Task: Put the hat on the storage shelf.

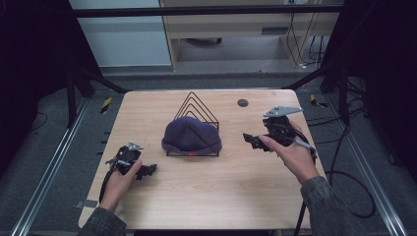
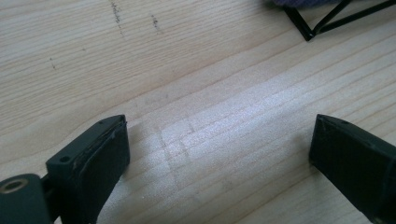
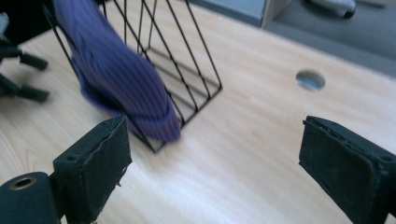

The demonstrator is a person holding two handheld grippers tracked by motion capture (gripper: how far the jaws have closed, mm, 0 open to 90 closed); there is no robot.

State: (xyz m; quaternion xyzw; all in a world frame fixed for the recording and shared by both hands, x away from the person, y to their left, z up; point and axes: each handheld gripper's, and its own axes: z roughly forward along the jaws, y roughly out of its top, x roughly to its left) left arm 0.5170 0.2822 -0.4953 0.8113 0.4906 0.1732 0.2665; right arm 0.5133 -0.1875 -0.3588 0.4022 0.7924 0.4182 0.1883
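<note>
Resting beanie (image 1: 192, 136) on wire rack (image 1: 196, 105)

The knit beanie (image 1: 192, 136) is dark purple with fine ribbing. The wire rack (image 1: 199, 109) is black. The table (image 1: 211, 191) is pale wood grain.

A light wooden table (image 1: 206, 196) with a round hole (image 1: 242, 103) stood on grey floor (image 1: 44, 147). Behind it were a pale cabinet (image 1: 231, 29) and a white panel (image 1: 123, 39). Cables (image 1: 300, 44) hung at right; dark frames flanked both sides.
</note>
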